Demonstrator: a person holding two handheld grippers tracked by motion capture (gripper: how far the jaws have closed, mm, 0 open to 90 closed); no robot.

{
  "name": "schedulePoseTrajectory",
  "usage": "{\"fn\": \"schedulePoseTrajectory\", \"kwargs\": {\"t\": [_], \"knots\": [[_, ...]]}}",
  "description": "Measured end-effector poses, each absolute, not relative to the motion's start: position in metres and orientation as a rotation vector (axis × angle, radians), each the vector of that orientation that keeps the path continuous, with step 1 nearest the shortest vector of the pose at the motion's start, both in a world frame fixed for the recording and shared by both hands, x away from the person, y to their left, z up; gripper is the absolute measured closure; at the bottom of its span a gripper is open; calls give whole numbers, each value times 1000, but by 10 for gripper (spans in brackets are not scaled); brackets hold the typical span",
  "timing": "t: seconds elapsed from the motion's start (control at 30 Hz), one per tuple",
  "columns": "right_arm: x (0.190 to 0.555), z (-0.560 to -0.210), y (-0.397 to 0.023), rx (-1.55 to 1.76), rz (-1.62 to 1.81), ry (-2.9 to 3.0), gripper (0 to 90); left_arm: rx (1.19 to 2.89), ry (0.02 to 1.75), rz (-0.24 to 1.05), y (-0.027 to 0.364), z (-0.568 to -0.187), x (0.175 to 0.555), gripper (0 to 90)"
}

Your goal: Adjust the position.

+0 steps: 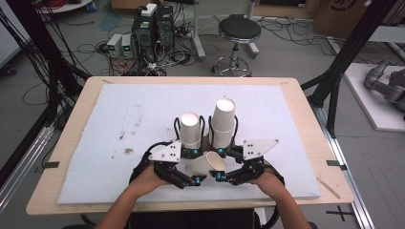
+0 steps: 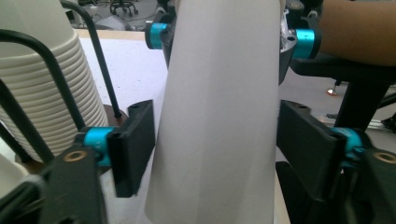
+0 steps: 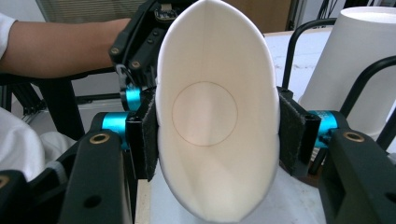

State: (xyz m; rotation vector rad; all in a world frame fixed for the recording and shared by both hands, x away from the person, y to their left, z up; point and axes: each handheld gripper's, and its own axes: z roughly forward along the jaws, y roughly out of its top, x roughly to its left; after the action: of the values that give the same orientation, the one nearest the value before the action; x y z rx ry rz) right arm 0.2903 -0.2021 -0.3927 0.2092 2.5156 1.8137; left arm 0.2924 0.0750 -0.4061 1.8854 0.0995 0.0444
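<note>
A single white paper cup (image 1: 206,164) lies on its side between both grippers, near the front of the table. My right gripper (image 1: 220,164) is shut on its mouth end: in the right gripper view the pads (image 3: 149,140) squeeze the rim of the cup (image 3: 205,140) into a tall oval. My left gripper (image 1: 195,167) straddles the cup's base end. In the left gripper view the cup's wall (image 2: 219,116) stands between the jaws, with a gap at the left pad (image 2: 135,149), so that gripper is open. Two stacks of cups (image 1: 190,131) (image 1: 223,121) stand in wire holders just behind.
A white board (image 1: 119,119) covers the wooden table (image 1: 62,143). The nearer cup stack (image 2: 42,84) crowds the left gripper's left side, and the other stack (image 3: 355,70) stands to the right gripper's right. A stool (image 1: 239,31) and computers (image 1: 153,28) are on the floor beyond.
</note>
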Motion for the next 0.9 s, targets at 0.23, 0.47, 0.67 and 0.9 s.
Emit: {"fn": "schedulePoseTrajectory", "kwargs": {"t": [0.23, 0.47, 0.67, 0.9], "knots": [[290, -393, -202, 207, 1823, 2520, 420, 1886, 87, 37, 76, -407, 293, 374], [291, -393, -202, 252, 1885, 2495, 346, 1831, 105, -19, 76, -411, 294, 379], [291, -392, -204, 324, 1957, 2445, 238, 1762, 138, -52, 79, -414, 296, 378], [291, -392, -204, 307, 1977, 2439, 280, 1688, 145, -75, 82, -412, 297, 376]]}}
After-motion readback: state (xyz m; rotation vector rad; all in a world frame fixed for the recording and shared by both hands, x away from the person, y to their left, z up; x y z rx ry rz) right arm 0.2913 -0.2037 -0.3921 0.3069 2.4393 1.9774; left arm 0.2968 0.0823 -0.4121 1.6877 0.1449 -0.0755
